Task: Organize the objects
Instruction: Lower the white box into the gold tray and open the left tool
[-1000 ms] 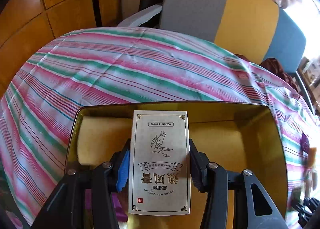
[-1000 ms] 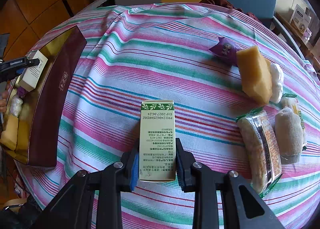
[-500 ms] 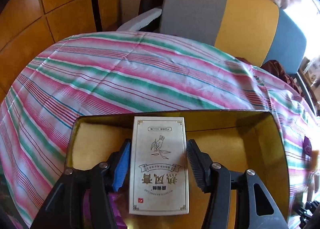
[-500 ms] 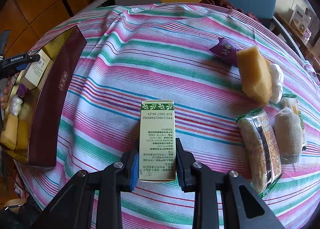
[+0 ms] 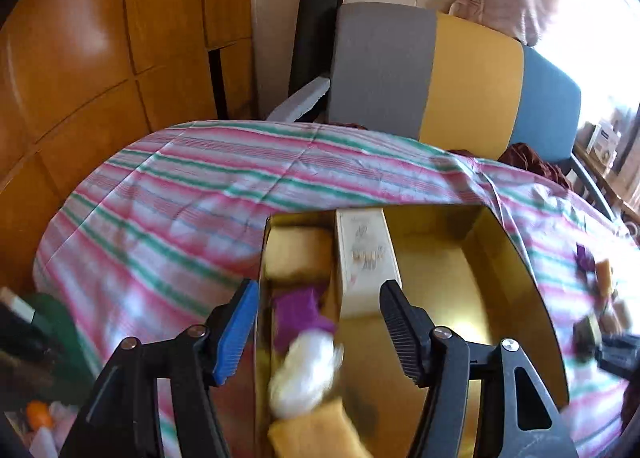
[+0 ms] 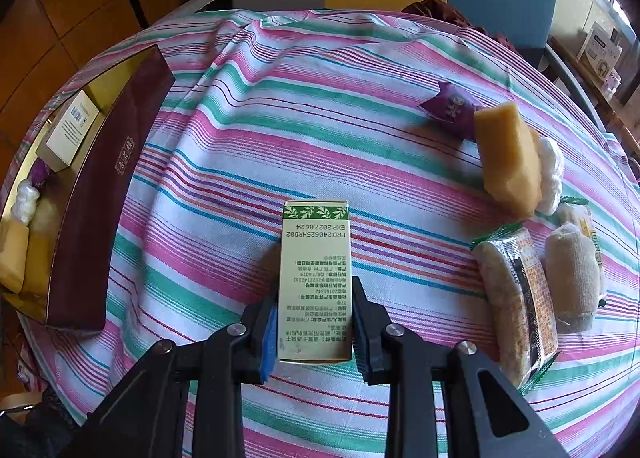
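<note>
I see the striped tablecloth [image 6: 360, 105] covering the whole table, and on it the gold-lined gift box [image 5: 516, 258], my landmark for everything else. Its maroon outer wall [image 6: 100, 217] faces my right camera. Inside the box, the cream carton [image 5: 366, 258] lies lengthwise against the far wall; just left of it sit a yellow block [image 5: 298, 254], a purple packet [image 5: 298, 308], a white blurred bundle [image 5: 304, 374] and another yellow piece [image 5: 308, 434] at the near end. My left gripper [image 5: 316, 328] hangs above the box with its jaws spread wide and nothing between them, the blue pad out over the box's left wall. Well to the right of the box, my right gripper [image 6: 314, 332] is clamped on the green-topped carton [image 6: 315, 282], holding it over the cloth. Farther from the box lie a wrapped cracker pack [image 6: 516, 298], a beige roll [image 6: 572, 278], a yellow wedge [image 6: 508, 157] touching a white bundle [image 6: 550, 169], and a purple sachet [image 6: 450, 107] beside the wedge.
</note>
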